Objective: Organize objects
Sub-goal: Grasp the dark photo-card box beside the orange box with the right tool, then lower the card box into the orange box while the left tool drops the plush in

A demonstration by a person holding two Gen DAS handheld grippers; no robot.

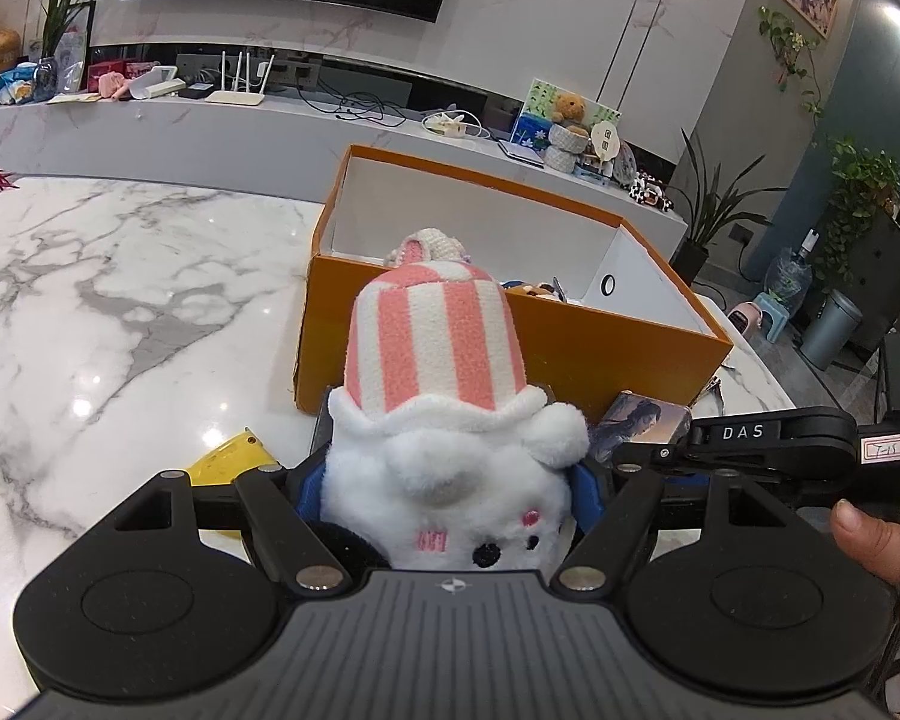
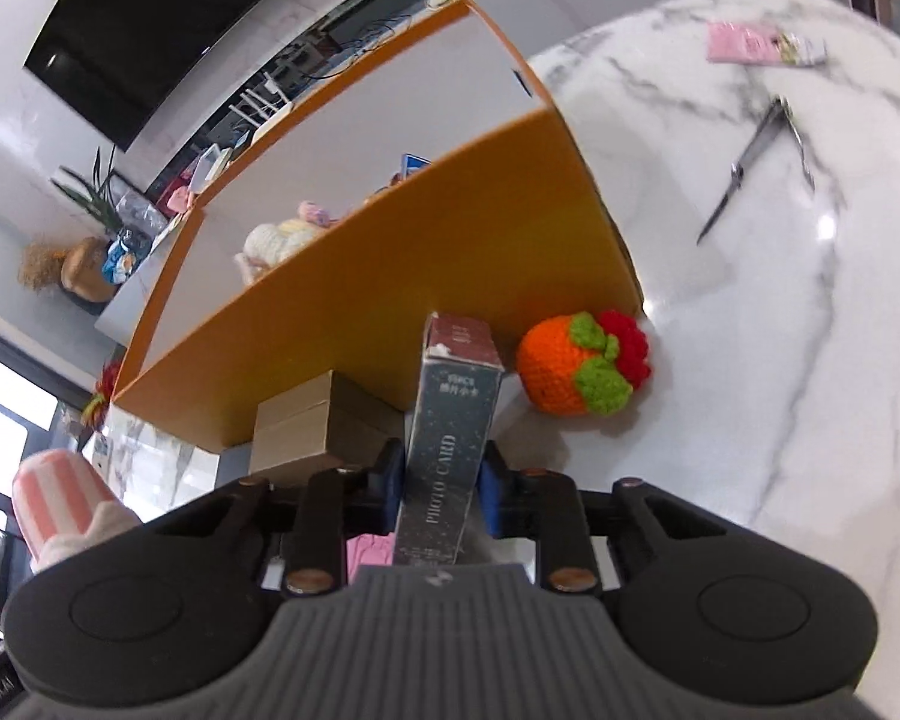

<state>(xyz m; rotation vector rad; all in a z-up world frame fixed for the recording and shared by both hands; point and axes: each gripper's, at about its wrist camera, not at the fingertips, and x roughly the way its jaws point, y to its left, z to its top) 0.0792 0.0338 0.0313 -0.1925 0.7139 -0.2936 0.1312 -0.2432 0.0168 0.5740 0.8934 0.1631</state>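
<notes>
1. Fluffy white plush toy (image 1: pixel 450 468) with a pink striped hat is sitting tight in my left tool (image 1: pixel 450 486), which is squeezing it from both sides.
2. My right tool (image 2: pixel 441 480) is pinching a dark photo card box (image 2: pixel 450 450), closed on it.
3. Both are hanging just in front of the orange box (image 1: pixel 570 336) on the worktop (image 1: pixel 120 300).
4. Some toys are lying inside the orange box already.
5. I am thinking the job is partly done: a knitted orange fruit (image 2: pixel 576 366), scissors (image 2: pixel 750 162), a small brown box (image 2: pixel 312 426) and a pink packet (image 2: pixel 750 45) are waiting outside.
</notes>
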